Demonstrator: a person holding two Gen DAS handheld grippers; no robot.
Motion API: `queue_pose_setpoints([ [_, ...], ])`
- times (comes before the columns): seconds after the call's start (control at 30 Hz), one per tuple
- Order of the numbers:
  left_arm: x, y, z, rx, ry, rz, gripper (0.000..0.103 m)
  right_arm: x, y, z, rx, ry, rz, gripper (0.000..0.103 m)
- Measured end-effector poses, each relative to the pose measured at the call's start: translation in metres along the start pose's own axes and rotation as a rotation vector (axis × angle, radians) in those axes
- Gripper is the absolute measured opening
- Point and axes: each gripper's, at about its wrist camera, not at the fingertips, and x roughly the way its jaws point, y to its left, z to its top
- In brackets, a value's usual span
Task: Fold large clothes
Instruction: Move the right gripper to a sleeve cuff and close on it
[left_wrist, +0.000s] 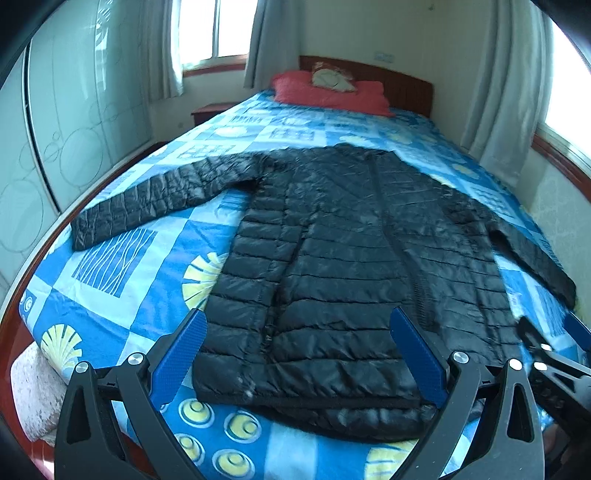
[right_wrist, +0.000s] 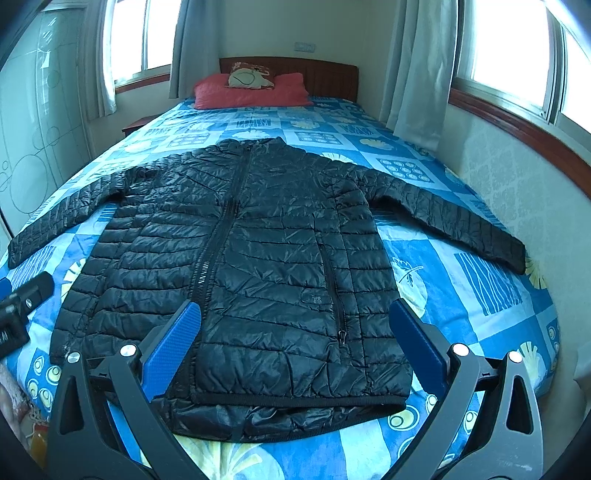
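A black quilted puffer jacket lies flat, front up and zipped, on the bed, with both sleeves spread out to the sides; it also shows in the right wrist view. My left gripper is open and empty, hovering above the jacket's lower left part near the hem. My right gripper is open and empty above the lower right part near the hem. The right gripper also shows at the right edge of the left wrist view, and the left gripper at the left edge of the right wrist view.
The bed has a blue patterned cover and a red pillow at the wooden headboard. A wall with windows and curtains runs close along the right. A wardrobe stands left. The bed's wooden foot rail is near.
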Motion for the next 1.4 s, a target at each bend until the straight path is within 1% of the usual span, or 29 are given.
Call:
queue_pose_setpoints([
  [0.03, 0.006, 0.005, 0.003, -0.006, 0.007, 0.011, 0.098, 0.005, -0.003, 0.0, 0.008, 0.002, 0.0, 0.101],
  [0.1, 0.025, 0.018, 0.007, -0.021, 0.018, 0.06, 0.098, 0.015, -0.01, 0.002, 0.028, 0.013, 0.006, 0.099],
  [0.2, 0.051, 0.04, 0.014, -0.057, 0.044, 0.116, 0.098, 0.037, -0.022, 0.005, 0.069, 0.06, 0.004, 0.061],
  [0.3, 0.081, 0.073, 0.021, -0.128, 0.065, 0.166, 0.098, 0.058, -0.037, 0.008, 0.115, 0.095, 0.014, 0.061],
  [0.33, 0.094, 0.087, 0.025, -0.16, 0.071, 0.197, 0.098, 0.064, -0.041, 0.01, 0.125, 0.1, 0.009, 0.064],
  [0.4, 0.11, 0.106, 0.028, -0.193, 0.087, 0.234, 0.098, 0.078, -0.054, 0.014, 0.159, 0.103, -0.004, 0.076],
  [0.43, 0.121, 0.117, 0.031, -0.216, 0.094, 0.254, 0.098, 0.085, -0.062, 0.017, 0.181, 0.1, -0.009, 0.079],
  [0.47, 0.129, 0.125, 0.034, -0.234, 0.098, 0.273, 0.098, 0.093, -0.071, 0.02, 0.202, 0.101, -0.015, 0.079],
  [0.53, 0.144, 0.141, 0.038, -0.262, 0.105, 0.312, 0.098, 0.105, -0.089, 0.027, 0.24, 0.095, -0.029, 0.079],
  [0.67, 0.168, 0.168, 0.046, -0.302, 0.113, 0.38, 0.098, 0.128, -0.138, 0.04, 0.343, 0.065, -0.068, 0.078],
  [0.7, 0.174, 0.173, 0.047, -0.313, 0.111, 0.397, 0.098, 0.134, -0.158, 0.043, 0.393, 0.052, -0.077, 0.074],
  [0.73, 0.177, 0.177, 0.046, -0.319, 0.114, 0.41, 0.098, 0.139, -0.171, 0.045, 0.426, 0.051, -0.087, 0.065],
  [0.83, 0.192, 0.193, 0.04, -0.34, 0.141, 0.44, 0.098, 0.156, -0.214, 0.048, 0.51, 0.045, -0.131, 0.063],
  [0.87, 0.196, 0.197, 0.037, -0.349, 0.15, 0.445, 0.099, 0.161, -0.229, 0.048, 0.527, 0.037, -0.157, 0.063],
  [0.93, 0.195, 0.197, 0.033, -0.348, 0.119, 0.445, 0.099, 0.168, -0.255, 0.046, 0.558, 0.03, -0.206, 0.062],
  [1.0, 0.196, 0.194, 0.033, -0.338, 0.116, 0.457, 0.099, 0.173, -0.282, 0.041, 0.619, 0.018, -0.224, 0.062],
  [1.13, 0.198, 0.194, 0.03, -0.343, 0.099, 0.452, 0.099, 0.18, -0.342, 0.023, 0.778, -0.017, -0.256, 0.061],
  [1.2, 0.197, 0.192, 0.029, -0.338, 0.094, 0.459, 0.099, 0.185, -0.37, 0.013, 0.854, -0.034, -0.269, 0.061],
  [1.3, 0.197, 0.19, 0.028, -0.329, 0.095, 0.471, 0.099, 0.194, -0.405, 0.002, 0.951, -0.062, -0.265, 0.061],
  [1.4, 0.199, 0.189, 0.029, -0.325, 0.097, 0.477, 0.099, 0.206, -0.426, -0.006, 1.018, -0.072, -0.251, 0.061],
])
